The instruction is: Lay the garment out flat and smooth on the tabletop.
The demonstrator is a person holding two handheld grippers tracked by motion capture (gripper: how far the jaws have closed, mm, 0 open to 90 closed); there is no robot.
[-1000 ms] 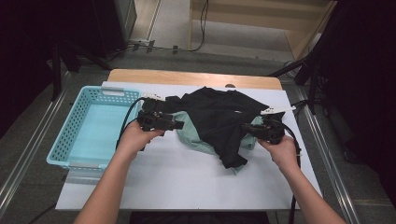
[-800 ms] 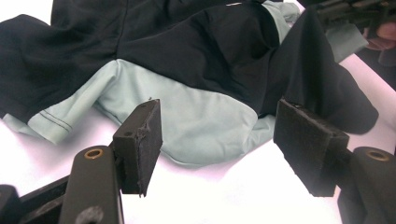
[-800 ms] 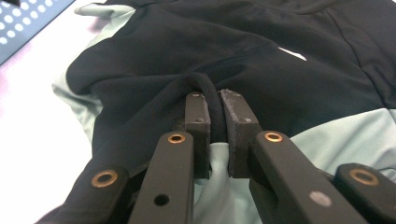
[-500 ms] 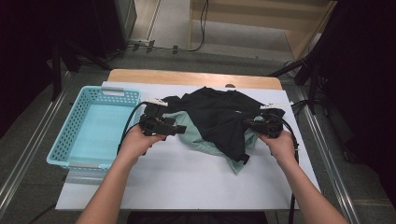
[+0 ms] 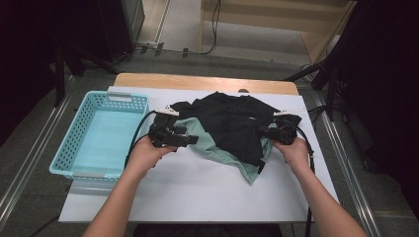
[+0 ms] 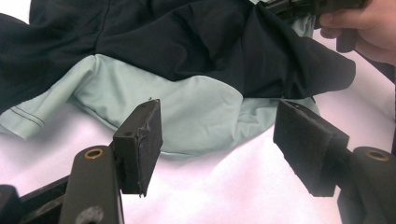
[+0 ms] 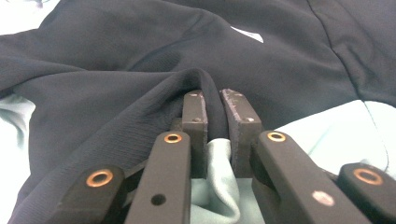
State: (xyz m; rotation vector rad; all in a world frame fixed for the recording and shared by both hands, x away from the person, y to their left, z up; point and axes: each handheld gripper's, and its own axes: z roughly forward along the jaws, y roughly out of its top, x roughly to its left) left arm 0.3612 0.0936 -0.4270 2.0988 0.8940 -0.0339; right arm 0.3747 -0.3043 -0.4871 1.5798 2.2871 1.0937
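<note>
Drawn rightward, right claw [image 7: 215, 135] pinches shirt [image 5: 232, 123]; left claw [image 6: 219, 144] gapes.

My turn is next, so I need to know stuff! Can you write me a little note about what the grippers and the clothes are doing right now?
Left gripper: open, holding nothing, just short of the mint green cloth.
Right gripper: shut on a fold of black cloth, with green cloth between its jaws too.
Things: the black and green clothes lie crumpled together mid-table on the white sheet; the blue basket sits at the left.
Done: one side gripped.
Left, probably: grip the left side, then spread or fold; nothing looks folded yet.
</note>
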